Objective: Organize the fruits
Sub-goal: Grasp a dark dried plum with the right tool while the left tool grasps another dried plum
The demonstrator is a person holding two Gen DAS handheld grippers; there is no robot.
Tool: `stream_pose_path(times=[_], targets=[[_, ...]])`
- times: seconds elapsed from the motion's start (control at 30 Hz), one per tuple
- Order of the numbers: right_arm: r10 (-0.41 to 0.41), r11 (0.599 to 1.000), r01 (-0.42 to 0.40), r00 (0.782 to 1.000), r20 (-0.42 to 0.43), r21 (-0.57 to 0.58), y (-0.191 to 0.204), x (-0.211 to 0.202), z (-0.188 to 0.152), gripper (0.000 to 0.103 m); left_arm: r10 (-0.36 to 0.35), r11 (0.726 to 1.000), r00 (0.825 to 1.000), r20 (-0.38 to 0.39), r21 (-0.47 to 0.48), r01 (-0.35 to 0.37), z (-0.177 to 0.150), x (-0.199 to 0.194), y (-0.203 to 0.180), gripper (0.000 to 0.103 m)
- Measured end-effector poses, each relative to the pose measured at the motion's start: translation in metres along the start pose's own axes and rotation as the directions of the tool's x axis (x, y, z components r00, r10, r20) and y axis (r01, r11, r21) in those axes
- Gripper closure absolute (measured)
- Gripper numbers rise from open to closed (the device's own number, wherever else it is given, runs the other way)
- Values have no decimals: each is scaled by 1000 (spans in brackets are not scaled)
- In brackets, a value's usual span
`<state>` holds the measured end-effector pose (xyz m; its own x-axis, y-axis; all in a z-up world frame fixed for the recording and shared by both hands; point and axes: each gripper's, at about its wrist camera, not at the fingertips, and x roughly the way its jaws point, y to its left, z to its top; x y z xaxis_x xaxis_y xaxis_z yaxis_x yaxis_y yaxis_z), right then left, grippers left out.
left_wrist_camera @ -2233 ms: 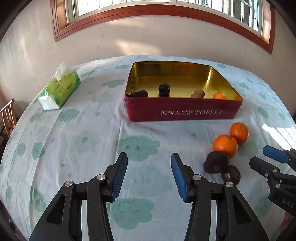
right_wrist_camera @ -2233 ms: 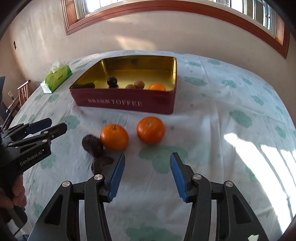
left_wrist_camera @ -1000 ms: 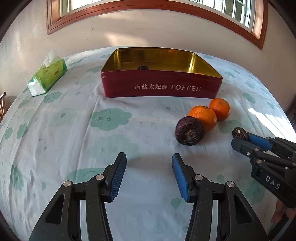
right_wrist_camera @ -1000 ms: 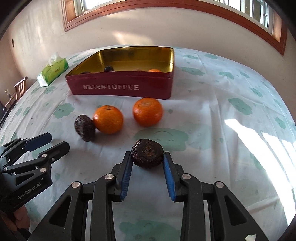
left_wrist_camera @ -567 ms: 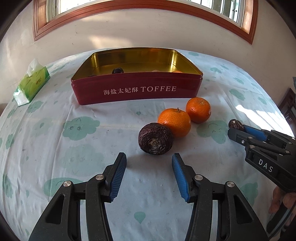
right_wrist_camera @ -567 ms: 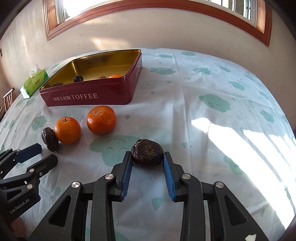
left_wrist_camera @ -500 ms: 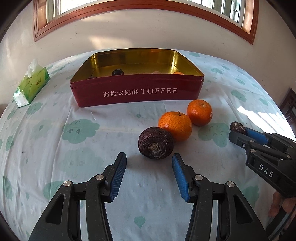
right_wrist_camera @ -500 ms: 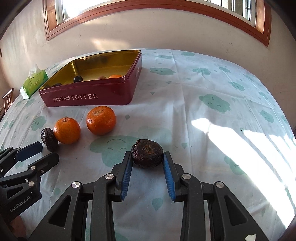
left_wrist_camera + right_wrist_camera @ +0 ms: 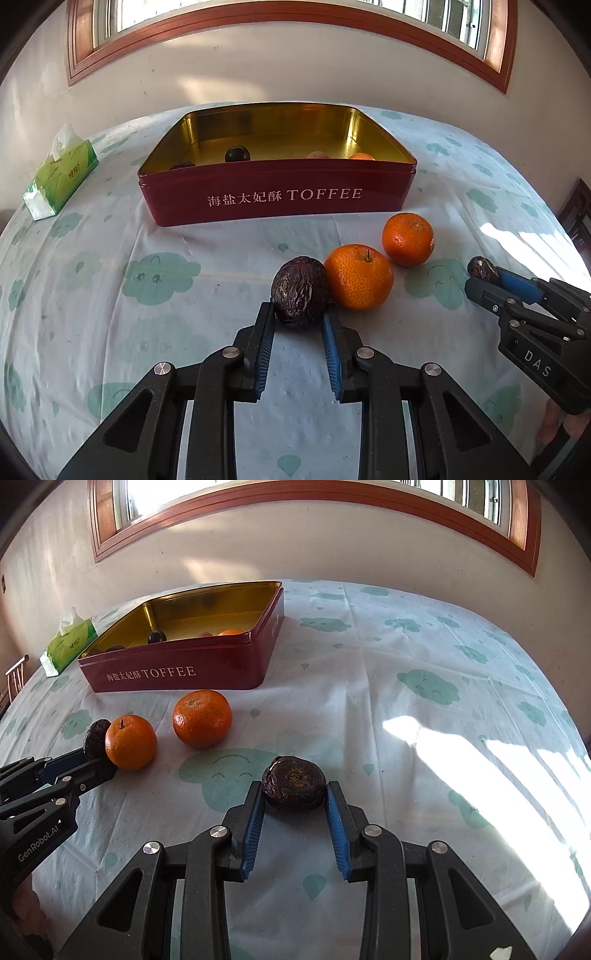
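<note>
Behind tin wall (image 9: 280, 195), fruits (image 9: 237, 154) half hidden, types unclear

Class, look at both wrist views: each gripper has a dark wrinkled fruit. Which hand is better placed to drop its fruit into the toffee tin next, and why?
Left. The left gripper faces the tin squarely, gripping its wrinkled fruit. The right gripper sits off toward the tin's corner, seemingly farther away.

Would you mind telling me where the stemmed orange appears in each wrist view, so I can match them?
Left wrist: stemmed orange right of centre, touching the dark fruit in the left claw.
Right wrist: at left, beside the left claw.
Shared landmark: red TOFFEE tin.
</note>
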<state>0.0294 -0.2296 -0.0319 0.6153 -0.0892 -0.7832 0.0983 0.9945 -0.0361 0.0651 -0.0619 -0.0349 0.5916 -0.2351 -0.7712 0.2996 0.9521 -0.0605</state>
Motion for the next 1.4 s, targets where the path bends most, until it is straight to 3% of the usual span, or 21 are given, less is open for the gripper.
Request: stream_pose_path(times=[0.23, 0.67, 1.4], targets=[[0, 1000, 0, 1000, 0, 0, 0, 0, 0, 72, 2, 1000, 1000, 8, -8, -2, -1, -6, 4, 77], [0, 1000, 0, 1000, 0, 0, 0, 0, 0, 71, 107, 993, 994, 11, -41, -107, -4, -10, 23, 77], [-1, 1000, 1, 1000, 0, 0, 0, 0, 0, 72, 101, 993, 995, 5, -55, -101, -4, -6, 28, 76]])
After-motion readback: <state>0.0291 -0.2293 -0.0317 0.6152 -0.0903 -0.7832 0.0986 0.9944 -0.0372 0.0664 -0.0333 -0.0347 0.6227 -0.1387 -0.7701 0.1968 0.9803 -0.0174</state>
